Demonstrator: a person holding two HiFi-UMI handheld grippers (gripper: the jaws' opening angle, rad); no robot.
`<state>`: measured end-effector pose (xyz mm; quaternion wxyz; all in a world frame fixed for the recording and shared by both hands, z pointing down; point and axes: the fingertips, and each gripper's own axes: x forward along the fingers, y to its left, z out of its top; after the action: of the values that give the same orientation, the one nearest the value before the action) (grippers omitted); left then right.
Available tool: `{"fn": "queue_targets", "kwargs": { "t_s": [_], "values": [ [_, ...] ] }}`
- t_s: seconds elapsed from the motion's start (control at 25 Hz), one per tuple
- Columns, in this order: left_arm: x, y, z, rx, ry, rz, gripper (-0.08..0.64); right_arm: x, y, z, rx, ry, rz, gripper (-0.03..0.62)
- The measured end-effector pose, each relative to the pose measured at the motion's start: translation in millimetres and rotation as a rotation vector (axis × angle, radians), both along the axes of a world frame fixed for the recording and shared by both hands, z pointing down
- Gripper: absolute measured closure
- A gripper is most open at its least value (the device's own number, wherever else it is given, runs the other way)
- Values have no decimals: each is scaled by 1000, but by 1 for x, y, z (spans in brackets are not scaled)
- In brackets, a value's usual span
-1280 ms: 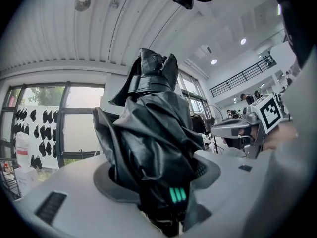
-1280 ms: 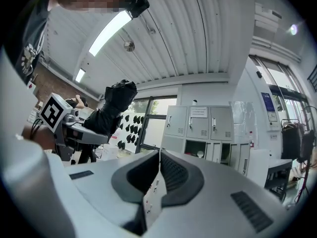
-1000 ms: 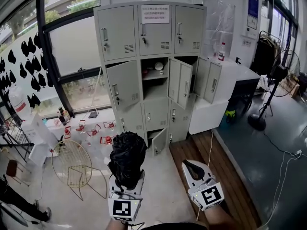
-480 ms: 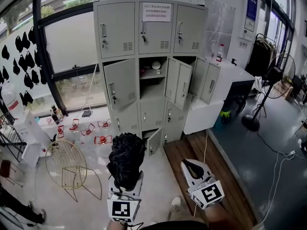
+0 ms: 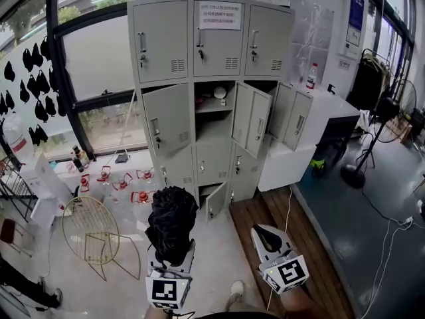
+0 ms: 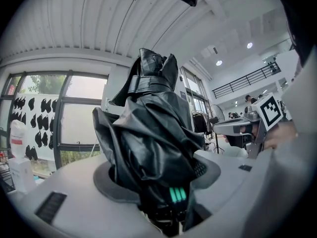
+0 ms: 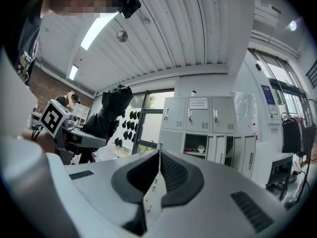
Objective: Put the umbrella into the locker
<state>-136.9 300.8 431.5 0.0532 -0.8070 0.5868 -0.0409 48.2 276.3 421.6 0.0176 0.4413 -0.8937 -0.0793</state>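
- Your left gripper (image 5: 174, 250) has its jaws spread wide and clamped on the folded black umbrella (image 5: 172, 219). The pads press its lower end from both sides.
- The umbrella stands upright out of those jaws. The fabric is bunched, with a strap band round it near the top. Three small green bars show low down, at the jaw throat.
- Your right gripper (image 5: 267, 234) has its jaws closed tip to tip, with no object gripped. A thin pale strip sits in the seam; I can't tell what it is.
- The right gripper is to the right of the left one, well apart from it. Both point towards the locker.
- The grey locker (image 5: 212, 78) is straight ahead of both grippers and well apart from them. The umbrella is not in it.
- The locker's top-row doors are shut, with a paper notice (image 5: 219, 15) on the centre one.
- The open centre compartment (image 5: 214, 115) is ahead of the left gripper and higher than the umbrella's top. A white round item (image 5: 220, 92) sits on its shelf.
- The door left of that compartment (image 5: 169, 118) is ajar. The doors to its right (image 5: 255, 118) are swung open.
- A low centre door (image 5: 216, 200) is also ajar, ahead of the gap between your grippers.
- A wire chair (image 5: 93, 234) is on the floor to the left of the left gripper.
- A wooden floor strip (image 5: 262, 208) runs ahead of the right gripper.
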Motion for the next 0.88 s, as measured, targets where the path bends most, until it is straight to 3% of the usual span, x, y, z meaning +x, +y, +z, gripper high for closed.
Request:
{"fn": "queue_targets", "kwargs": {
  "t_s": [0.28,0.52,0.76,0.88],
  "values": [
    [7,-53,-7,11,-8,1,299,2,-54,-3,0,-12,-11,560],
    [5,-97,-6,2,36,-19,299,1,-101,-4,-9,-11,-31,560],
    [12,-139,-4,-16,-2,-31,299,7,-143,-7,-14,-14,-54,560],
    [21,-157,-7,-18,14,-35,299,15,-161,-11,-13,-15,-66,560]
  ]
}}
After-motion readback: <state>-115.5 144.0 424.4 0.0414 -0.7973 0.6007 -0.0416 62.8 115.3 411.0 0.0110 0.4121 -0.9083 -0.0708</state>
